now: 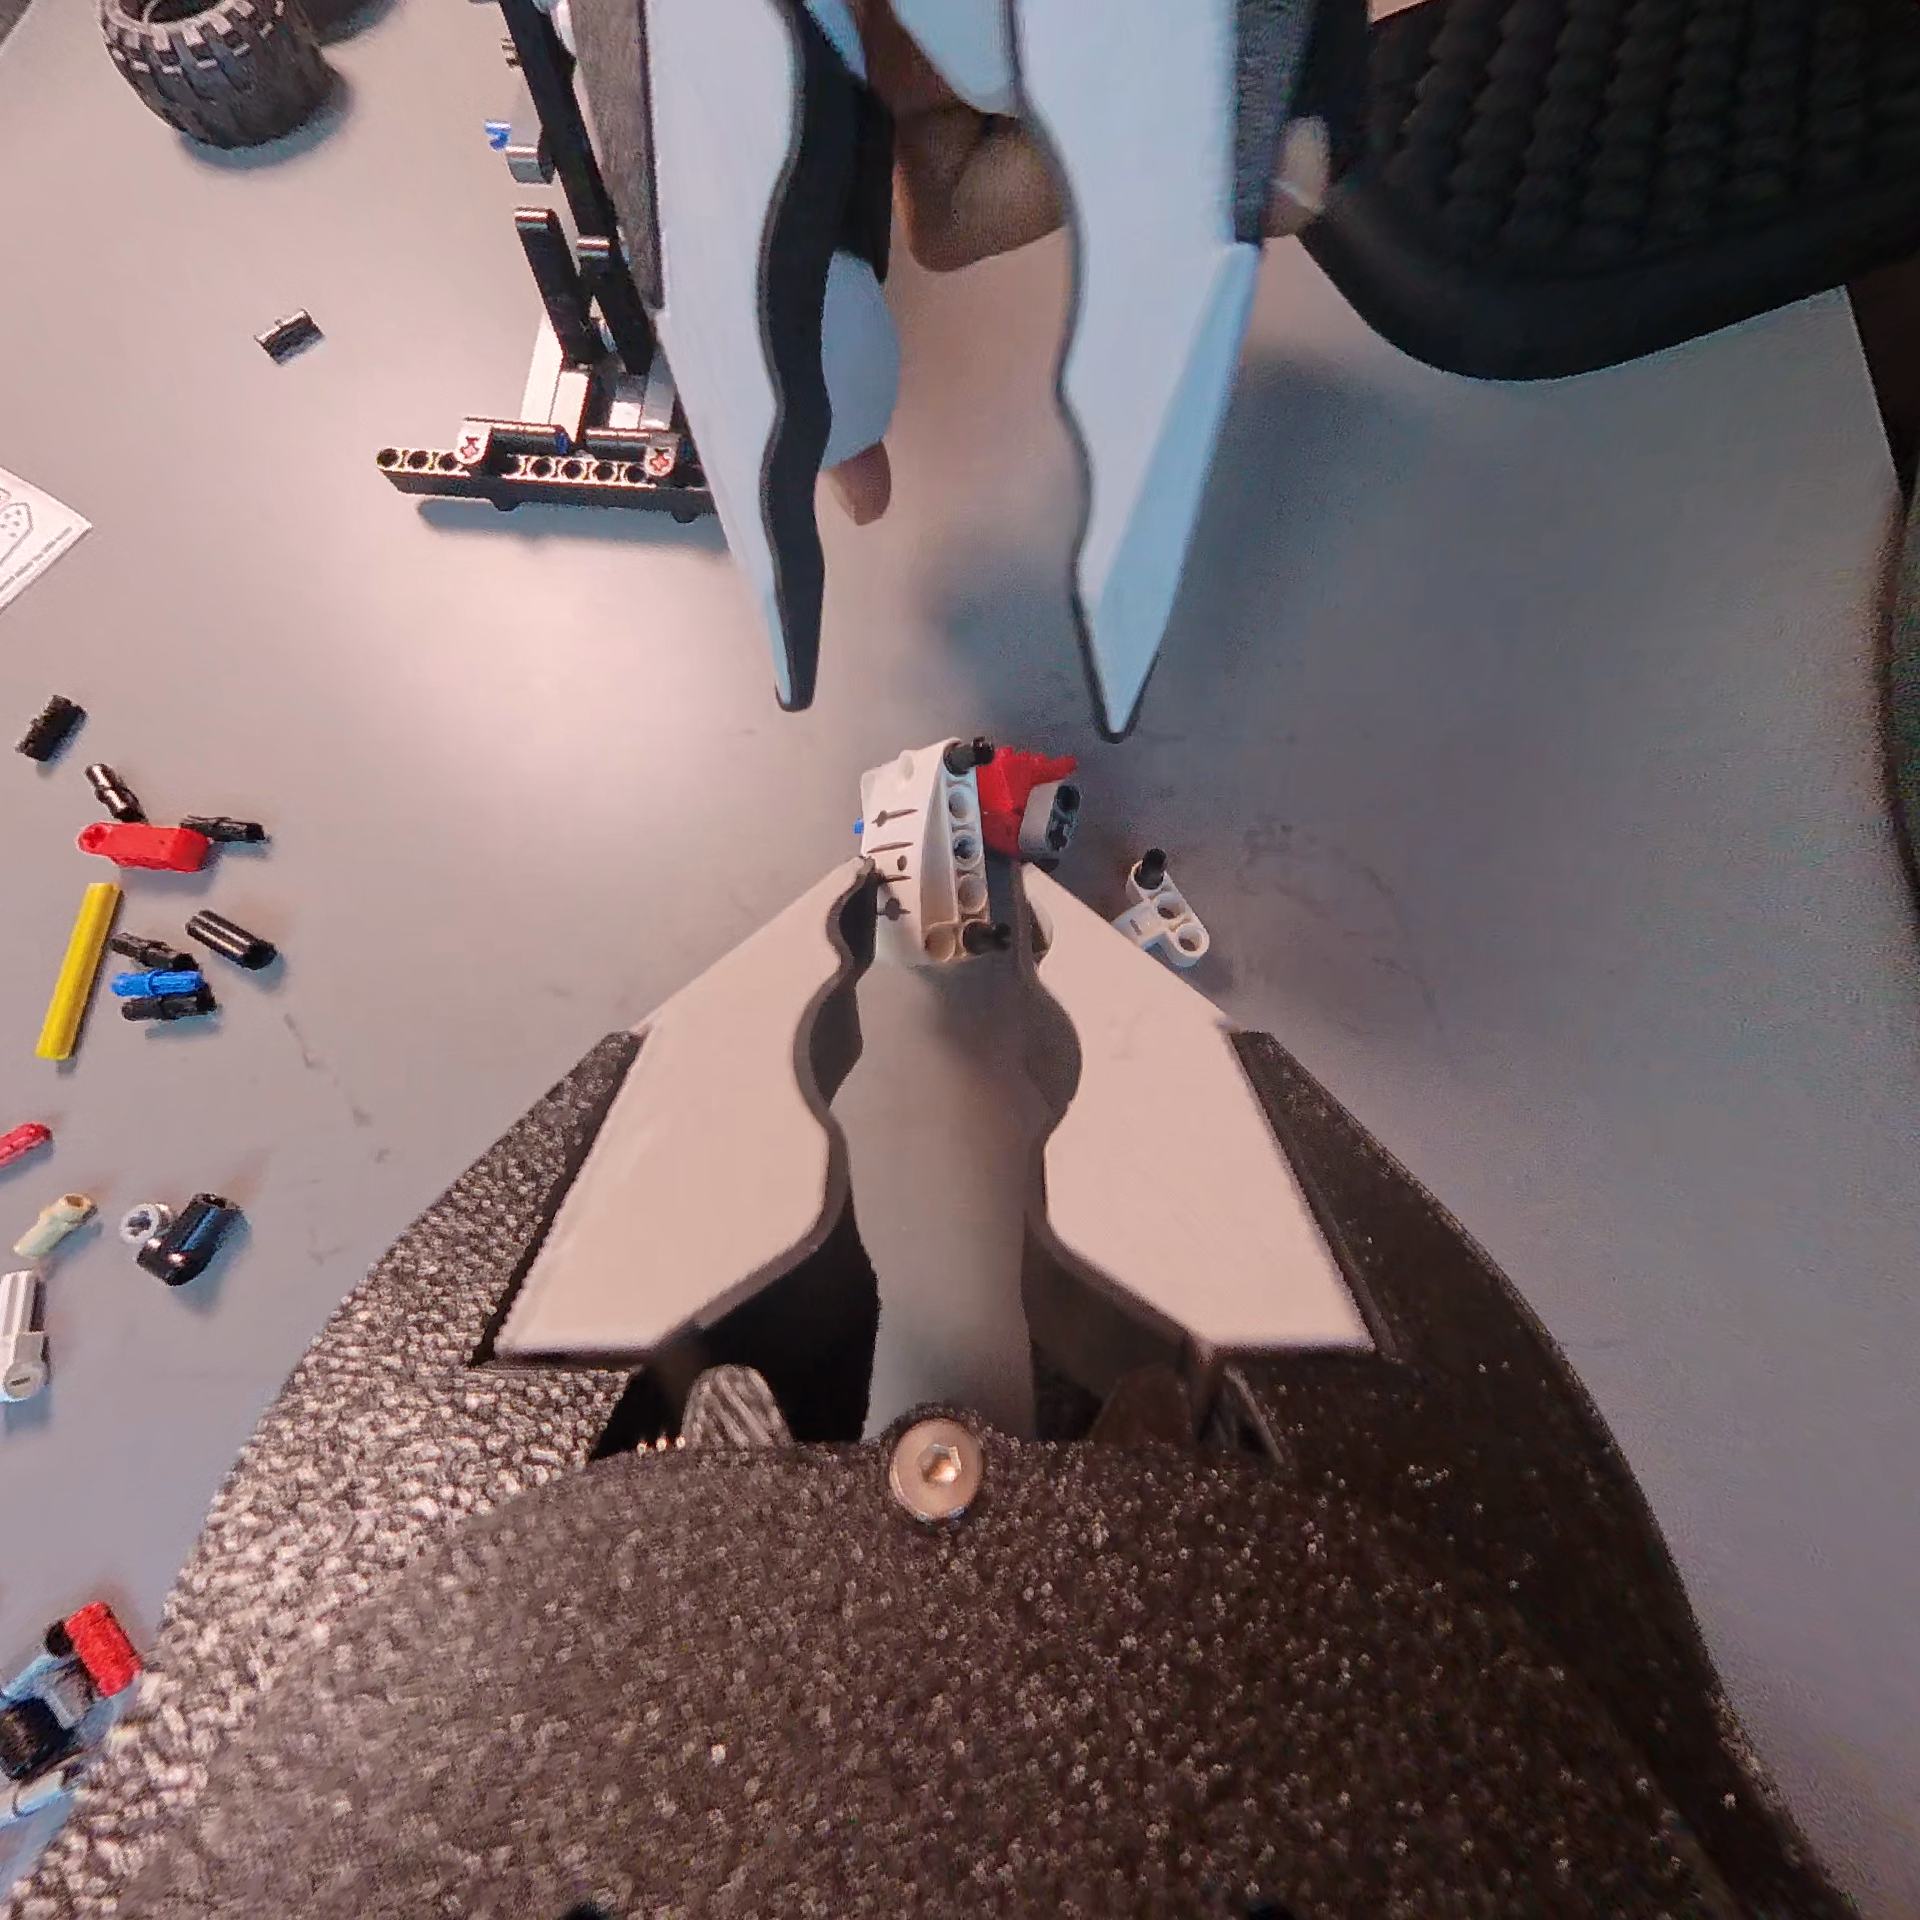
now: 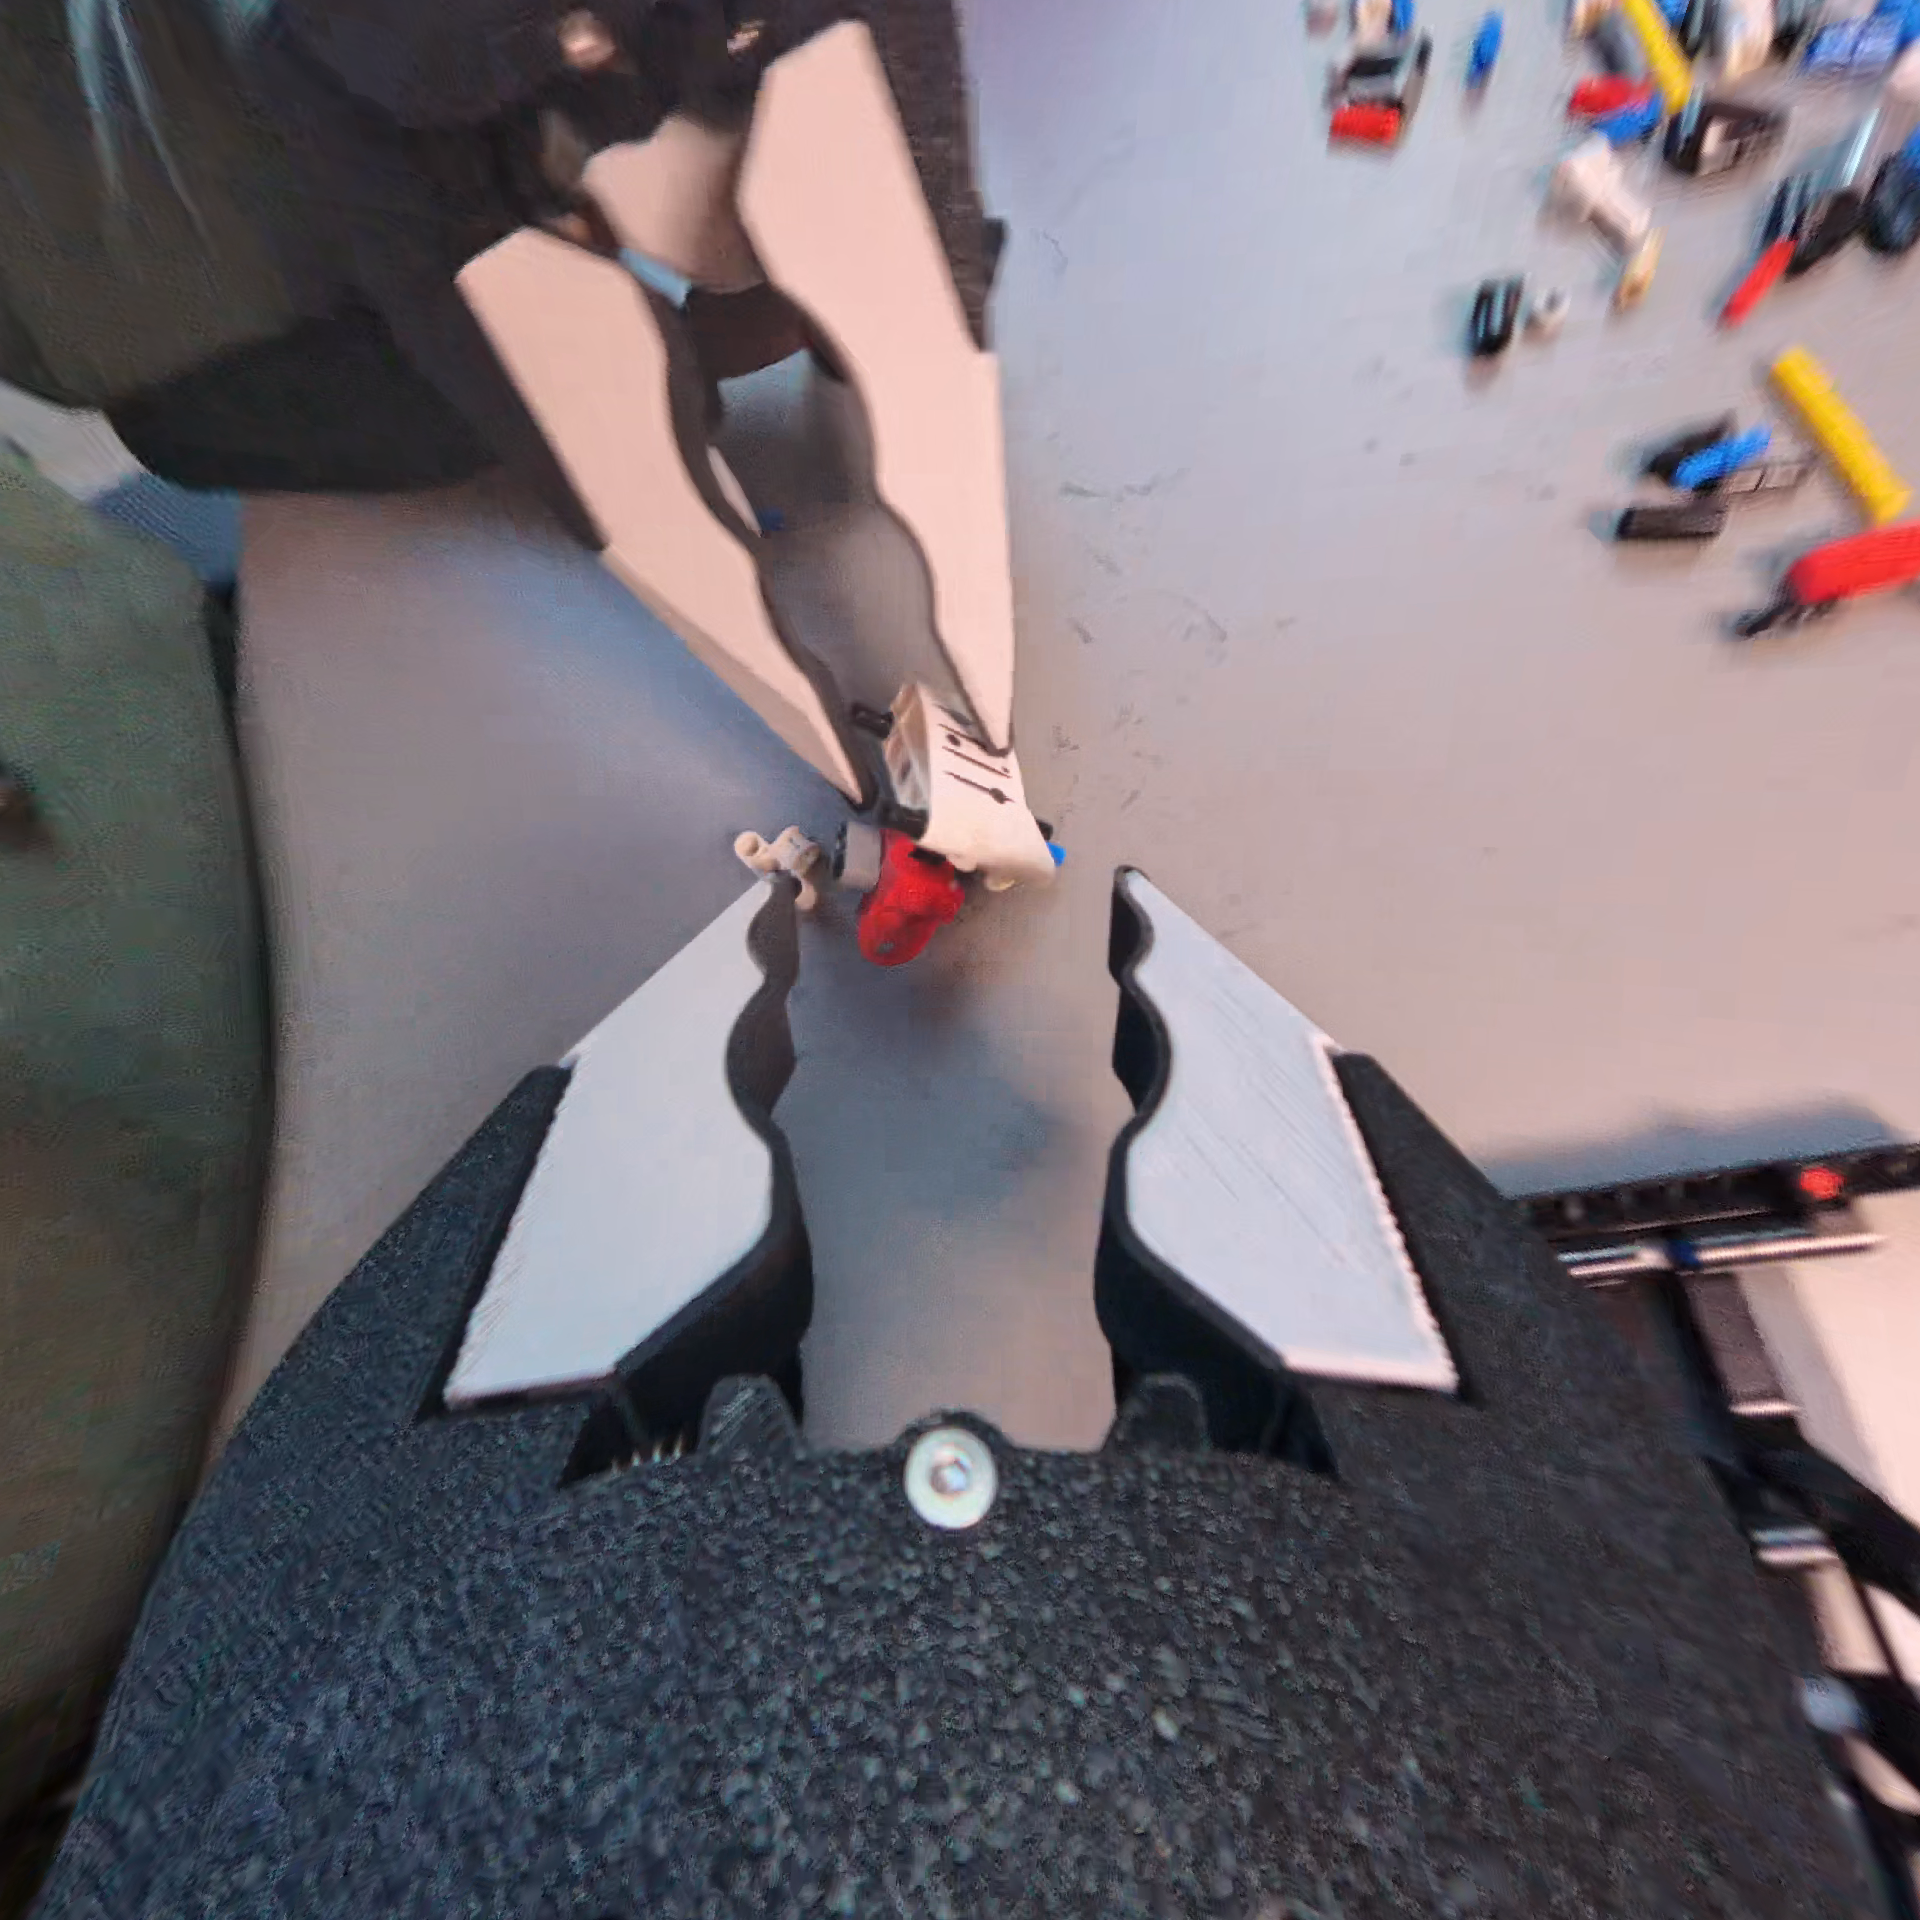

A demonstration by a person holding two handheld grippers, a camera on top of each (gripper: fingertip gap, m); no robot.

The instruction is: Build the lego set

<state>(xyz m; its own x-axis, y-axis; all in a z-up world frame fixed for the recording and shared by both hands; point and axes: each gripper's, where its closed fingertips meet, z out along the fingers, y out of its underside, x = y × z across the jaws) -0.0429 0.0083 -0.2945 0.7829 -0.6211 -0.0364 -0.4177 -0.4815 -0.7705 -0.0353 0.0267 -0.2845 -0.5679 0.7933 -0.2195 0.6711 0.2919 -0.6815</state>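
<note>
grey matte table point(image 1: 1455, 935), lightly scuffed, loose lego pieces point(image 1: 145, 935) scattered. left gripper point(image 1: 945, 894) fingers clamped on white-red sub-assembly point(image 1: 961, 847) near table centre. right gripper point(image 2: 945, 894) fingers apart, facing it. printed sheet point(image 1: 31, 530) at edge. black frame point(image 1: 561, 468) beyond.

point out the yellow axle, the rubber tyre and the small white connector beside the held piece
yellow axle point(image 1: 79, 971), left wrist view, mid shaft
rubber tyre point(image 1: 223, 68), left wrist view, tread
small white connector point(image 1: 1166, 914), left wrist view, its body
</note>
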